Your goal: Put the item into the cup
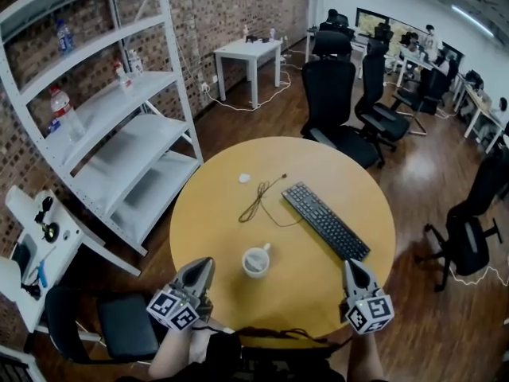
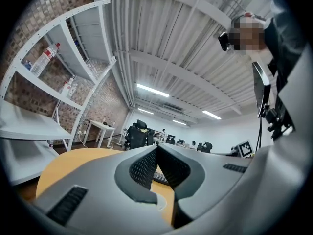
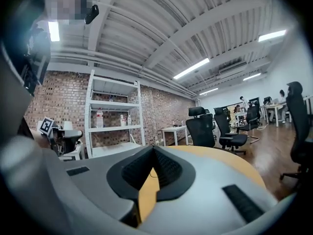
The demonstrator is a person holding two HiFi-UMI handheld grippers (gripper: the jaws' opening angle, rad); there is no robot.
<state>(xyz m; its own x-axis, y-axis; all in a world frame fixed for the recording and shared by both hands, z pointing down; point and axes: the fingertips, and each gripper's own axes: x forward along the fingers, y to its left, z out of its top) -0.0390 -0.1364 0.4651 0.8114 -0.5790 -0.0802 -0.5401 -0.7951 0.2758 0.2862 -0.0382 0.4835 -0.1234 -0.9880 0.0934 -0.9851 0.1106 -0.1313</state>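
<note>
A small white lump-shaped item was noted on the far side of the round yellow wooden table, just beside a loose black cable. It was well apart from the white ceramic cup, which was stood upright near the front edge. A black keyboard was laid to the right. The left gripper and right gripper were held at the near edge, jaws brought together on both, nothing between them. The item was judged light and probably stiff, but it was too small for its material to be told. A pinch across its middle was judged best, with the cable kept clear.
</note>
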